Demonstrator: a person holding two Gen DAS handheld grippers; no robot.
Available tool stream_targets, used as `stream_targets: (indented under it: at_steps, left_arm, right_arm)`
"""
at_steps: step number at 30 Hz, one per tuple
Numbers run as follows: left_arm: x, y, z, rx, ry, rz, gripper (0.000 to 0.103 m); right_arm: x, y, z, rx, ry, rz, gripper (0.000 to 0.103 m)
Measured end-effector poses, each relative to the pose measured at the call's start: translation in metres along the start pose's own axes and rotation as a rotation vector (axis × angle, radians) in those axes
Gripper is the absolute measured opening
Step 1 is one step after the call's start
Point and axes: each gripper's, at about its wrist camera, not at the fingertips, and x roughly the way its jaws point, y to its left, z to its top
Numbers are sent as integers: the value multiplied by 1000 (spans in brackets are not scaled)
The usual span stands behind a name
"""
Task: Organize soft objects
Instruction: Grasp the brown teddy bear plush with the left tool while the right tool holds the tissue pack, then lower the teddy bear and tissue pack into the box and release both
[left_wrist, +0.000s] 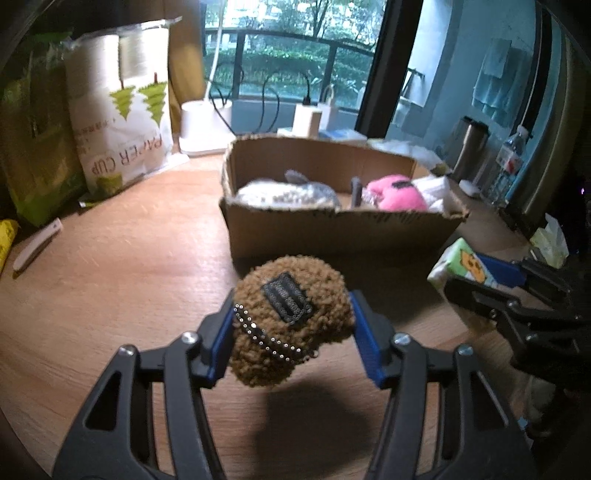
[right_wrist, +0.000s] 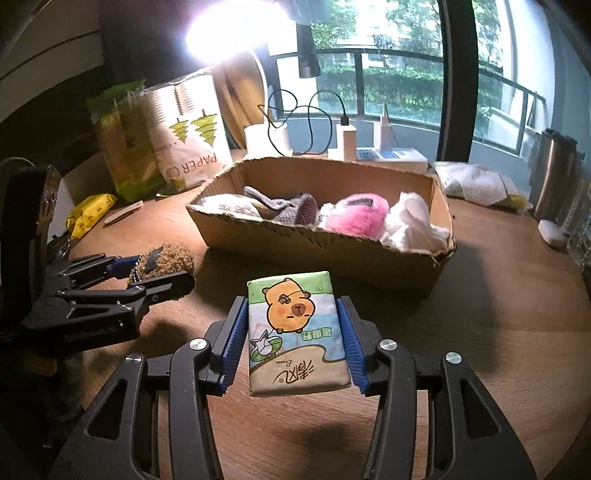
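Near the cardboard box (left_wrist: 332, 229), the left gripper (left_wrist: 291, 336) squeezes a brown fuzzy toy (left_wrist: 291, 321); the right gripper (right_wrist: 295, 339) seems clamped on a tissue pack (right_wrist: 295, 332).

One cardboard box (right_wrist: 317, 243) on the desk (right_wrist: 498, 332); one pink plush (right_wrist: 356, 218) inside. One brown plush (left_wrist: 291, 321), one tissue pack (right_wrist: 295, 332). Two cup bags (right_wrist: 188, 133).

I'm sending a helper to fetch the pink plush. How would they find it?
Look in the cardboard box on the wooden table. The pink plush lies toward its right end, between a grey cloth and white fluff; it is the only pink thing there.
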Motion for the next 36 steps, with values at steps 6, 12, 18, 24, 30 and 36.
stream_targets:
  at_steps: [6,12,18,24,30,36]
  left_arm:
    - [-20,-4,12,18,-49,-22,58]
    - [-37,-13,24,27,-106,-46,58]
    - [-50,-17,35,40,-147,-48,58]
    - [-53,-19,47,53,-166,-46,58]
    - [-47,-18,62,49,-177,-49,58]
    - [-32,-17,76,45,-173,-43,58]
  right_arm:
    - [-9,8,9,-18,-23,-6,51]
    - [-21,9,18,-27,-49,-20,51]
    - [-30,10,28,-41,-77,-26,51]
    - [-33,7,37,-46,-91,-28,51]
    - [-30,-2,47,-39,-103,-26,51]
    - [-21,-14,58,-32,-107,-22,51]
